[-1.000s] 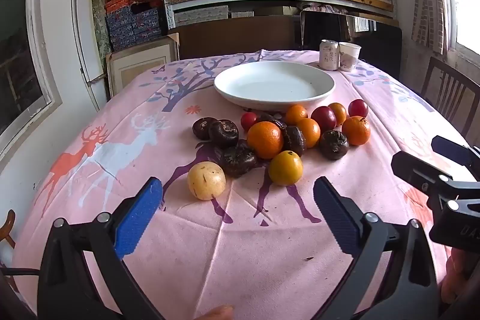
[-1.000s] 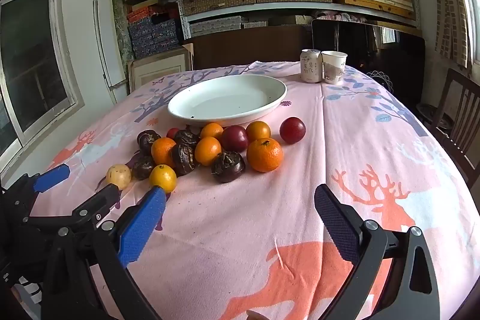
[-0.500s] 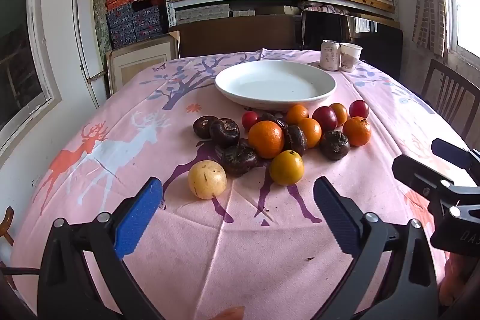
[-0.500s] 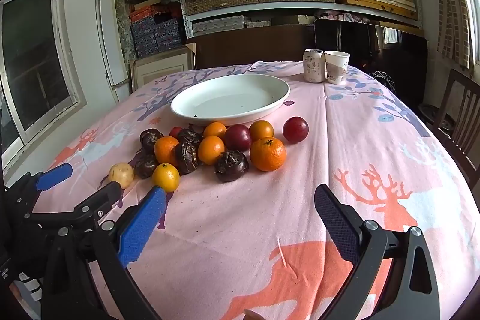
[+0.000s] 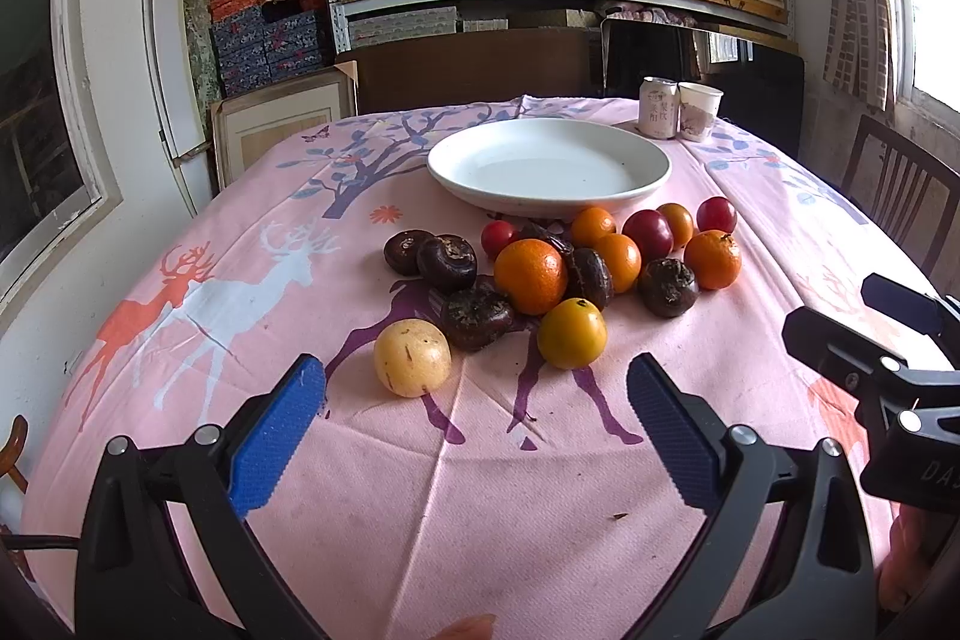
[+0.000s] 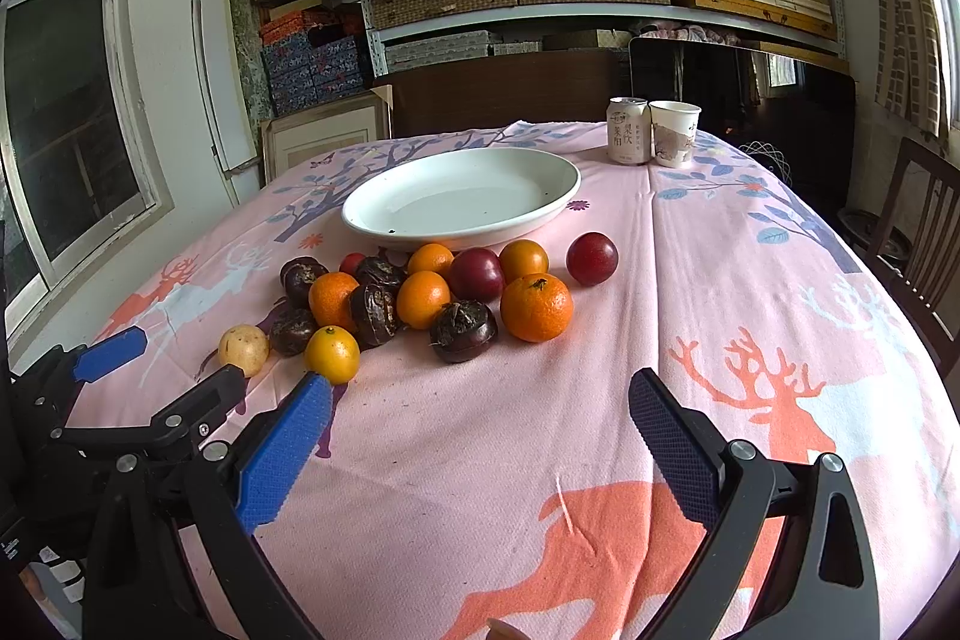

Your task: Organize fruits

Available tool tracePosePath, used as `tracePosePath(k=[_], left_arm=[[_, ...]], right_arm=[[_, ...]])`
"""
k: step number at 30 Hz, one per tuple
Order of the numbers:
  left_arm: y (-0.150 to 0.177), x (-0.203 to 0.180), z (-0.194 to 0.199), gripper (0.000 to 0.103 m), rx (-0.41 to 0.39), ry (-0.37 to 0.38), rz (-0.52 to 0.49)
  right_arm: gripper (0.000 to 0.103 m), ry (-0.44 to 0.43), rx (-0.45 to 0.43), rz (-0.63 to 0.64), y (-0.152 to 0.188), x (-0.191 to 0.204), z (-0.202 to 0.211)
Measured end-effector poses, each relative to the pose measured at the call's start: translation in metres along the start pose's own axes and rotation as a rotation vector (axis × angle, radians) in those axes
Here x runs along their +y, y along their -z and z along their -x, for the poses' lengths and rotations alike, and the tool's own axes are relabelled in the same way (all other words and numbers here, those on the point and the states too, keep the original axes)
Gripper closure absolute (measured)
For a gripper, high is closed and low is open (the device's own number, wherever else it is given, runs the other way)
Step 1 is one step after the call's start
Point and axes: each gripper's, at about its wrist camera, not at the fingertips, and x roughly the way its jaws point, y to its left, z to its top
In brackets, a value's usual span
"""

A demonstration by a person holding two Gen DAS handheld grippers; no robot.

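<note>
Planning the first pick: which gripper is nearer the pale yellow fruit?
Left. The left gripper sits open just short of the pale yellow fruit; the right gripper is farther to its right.

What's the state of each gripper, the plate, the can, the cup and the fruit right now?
left gripper: open, holding nothing, above the tablecloth.
right gripper: open, holding nothing.
white plate: upright, no fruit in it.
drink can: upright beside the cup; top not clear enough to say whether opened.
paper cup: upright, contents not visible.
fruit pile: all on the tablecloth in front of the plate, none loaded.
</note>
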Motion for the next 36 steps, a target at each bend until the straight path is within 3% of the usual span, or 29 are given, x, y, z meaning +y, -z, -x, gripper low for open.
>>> tracePosePath(k=[36], left_arm=[[-0.0003, 0.0, -0.0007, 0.004, 0.004, 0.001, 0.002]], right_arm=[[0.004, -0.005, 0.01, -0.002, 0.0021, 0.0023, -0.0059]])
